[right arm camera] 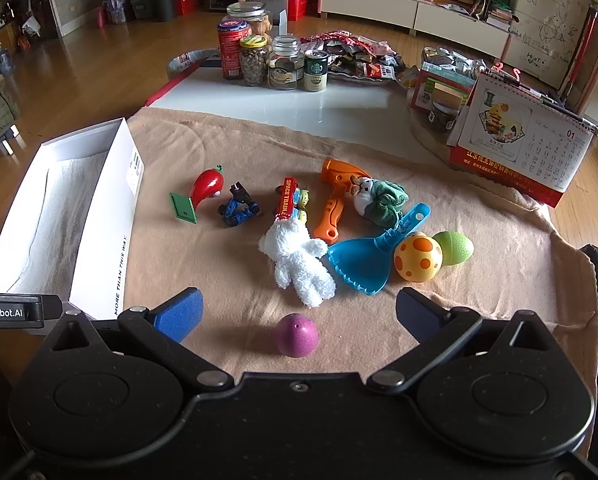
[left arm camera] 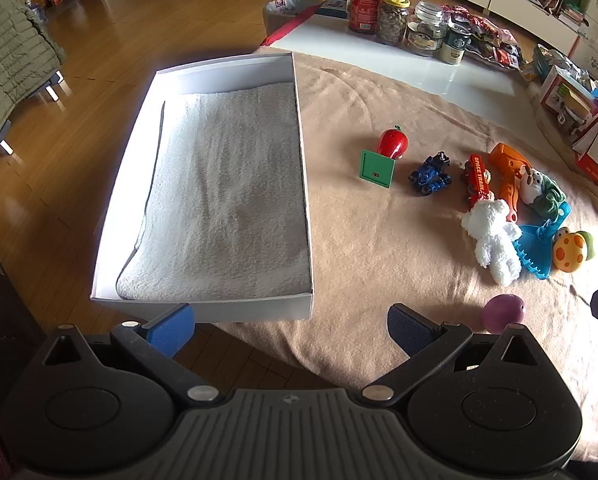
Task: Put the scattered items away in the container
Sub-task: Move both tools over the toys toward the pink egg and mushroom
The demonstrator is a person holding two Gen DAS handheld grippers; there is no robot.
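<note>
Right gripper (right arm camera: pixel 299 312), jaws wide and empty, has the purple egg (right arm camera: pixel 297 335) just ahead, centred between them; left gripper (left arm camera: pixel 291 326), likewise released, faces the white box (left arm camera: pixel 203 304).

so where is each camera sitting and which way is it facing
Left wrist: on the left tool, angled down at the white box lined with a towel; its open blue pads show.
Right wrist: on the right tool, angled down at the toys, purple egg nearest; its open pads and the left tool's edge show.
Shared: box, purple egg, white plush bear, blue scoop.
</note>
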